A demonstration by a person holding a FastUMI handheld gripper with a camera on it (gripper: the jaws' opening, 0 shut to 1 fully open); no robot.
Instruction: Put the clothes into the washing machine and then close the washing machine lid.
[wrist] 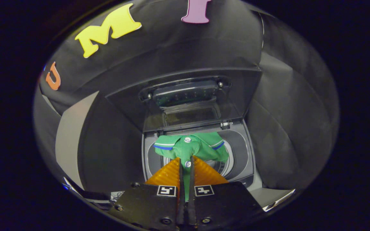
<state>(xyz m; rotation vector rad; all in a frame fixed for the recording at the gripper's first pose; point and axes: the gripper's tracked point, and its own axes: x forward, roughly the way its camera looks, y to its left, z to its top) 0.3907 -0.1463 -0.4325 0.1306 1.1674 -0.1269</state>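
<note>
Black cloth (172,48) hangs as the back wall, creased, and falls in folds down the right side. On the left a grey panel (71,128) stands upright against it. Low on the right lies a pale strip (278,200), too small to identify.

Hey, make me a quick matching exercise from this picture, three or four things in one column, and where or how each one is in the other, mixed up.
Things:
1. green shirt
2. washing machine lid
3. gripper
4. drum opening

States:
A. raised open behind the tub
B. pinched between the jaws, hanging above the tub
C. beneath the shirt, partly covered by it
D. closed on cloth

Pairs: 1-B, 2-A, 3-D, 4-C
</note>
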